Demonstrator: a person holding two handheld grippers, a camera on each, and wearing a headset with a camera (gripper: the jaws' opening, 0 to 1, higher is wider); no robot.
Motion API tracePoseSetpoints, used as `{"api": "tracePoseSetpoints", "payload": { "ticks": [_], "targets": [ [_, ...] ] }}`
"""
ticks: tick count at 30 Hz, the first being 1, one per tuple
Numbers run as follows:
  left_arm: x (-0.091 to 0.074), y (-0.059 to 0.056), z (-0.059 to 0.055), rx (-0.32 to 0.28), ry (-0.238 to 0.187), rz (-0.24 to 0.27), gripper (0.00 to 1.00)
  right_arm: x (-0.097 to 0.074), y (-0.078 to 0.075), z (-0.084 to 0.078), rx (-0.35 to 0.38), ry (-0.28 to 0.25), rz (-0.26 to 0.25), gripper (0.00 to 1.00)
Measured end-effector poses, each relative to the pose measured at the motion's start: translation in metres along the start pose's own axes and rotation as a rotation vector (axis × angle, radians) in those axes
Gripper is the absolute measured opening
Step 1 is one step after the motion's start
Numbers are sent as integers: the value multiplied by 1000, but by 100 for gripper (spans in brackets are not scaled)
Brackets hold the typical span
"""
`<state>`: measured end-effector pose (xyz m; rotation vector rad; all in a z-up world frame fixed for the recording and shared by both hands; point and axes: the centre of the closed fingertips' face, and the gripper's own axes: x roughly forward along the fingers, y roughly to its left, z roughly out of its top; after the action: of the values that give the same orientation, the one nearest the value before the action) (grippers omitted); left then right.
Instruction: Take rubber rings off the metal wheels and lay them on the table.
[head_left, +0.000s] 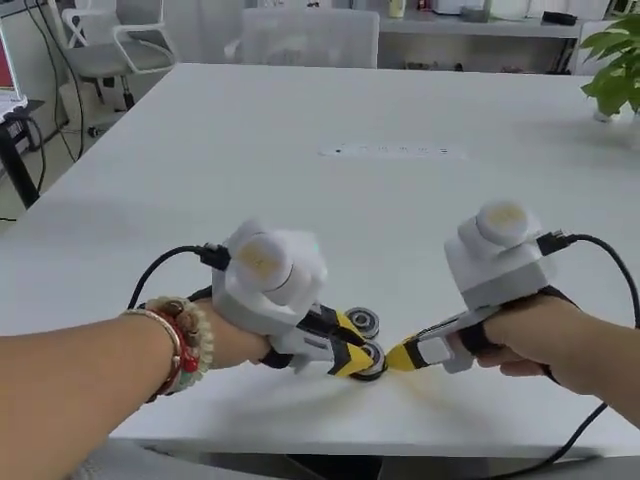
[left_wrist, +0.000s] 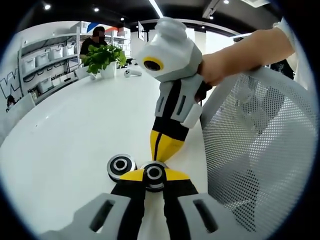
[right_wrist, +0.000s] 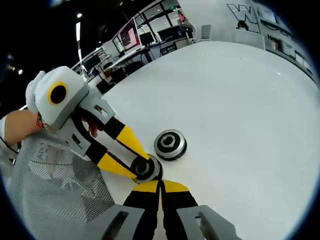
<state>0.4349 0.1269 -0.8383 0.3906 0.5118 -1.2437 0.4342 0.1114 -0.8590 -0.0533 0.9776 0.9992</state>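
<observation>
**Two grippers met on one wheel at the table's near edge**

The left gripper (left_wrist: 154, 176) had its yellow jaws closed on the held wheel (left_wrist: 154, 172), clamping it from both sides, probably to brace it against a pull. The right gripper (right_wrist: 160, 187) came in from the opposite side with its jaws pressed together. Their tip was at the rim, where the dark rubber ring (right_wrist: 157, 171) sat. I could not tell whether it had pinched the ring's lip. That head-on approach suited peeling the ring outward, away from the clamp.

The held wheel sat near the front edge of the table (head_left: 300, 150), flat face up and axle roughly upright (a disc, so no long axis to speak of). Whether it rested on the top or hung just clear was unclear. The second wheel (head_left: 362, 321) lay flat just beside it, also face up, with its ring apparently still on.
</observation>
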Motion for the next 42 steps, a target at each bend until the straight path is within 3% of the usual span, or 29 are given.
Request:
{"api": "tracePoseSetpoints", "payload": {
  "ticks": [4, 7, 11, 17, 24, 27, 36, 42],
  "targets": [
    [1, 1, 0, 32, 13, -11, 8, 0, 2, 1, -9, -2, 33, 0],
    [1, 1, 1, 57, 16, 2, 7, -1, 1, 2, 34, -21, 46, 0],
    [1, 3, 1, 26, 1, 12, 8, -1, -3, 1, 69, -39, 46, 0],
    [2, 3, 1, 38, 2, 3, 8, -1, 0, 3, 37, -35, 31, 0],
    [3, 6, 2, 42, -4, 2, 8, 2, -7, 4, 72, -33, 32, 0],
    [4, 6, 2, 45, 7, 6, 7, 1, -7, 5, 60, -34, 18, 0],
    [3, 6, 2, 62, 24, 27, 7, -4, -7, 9, 144, -67, 32, 0],
    [4, 6, 2, 74, 28, 32, 7, -6, -4, 11, 145, -69, 26, 0]
  ]
}}
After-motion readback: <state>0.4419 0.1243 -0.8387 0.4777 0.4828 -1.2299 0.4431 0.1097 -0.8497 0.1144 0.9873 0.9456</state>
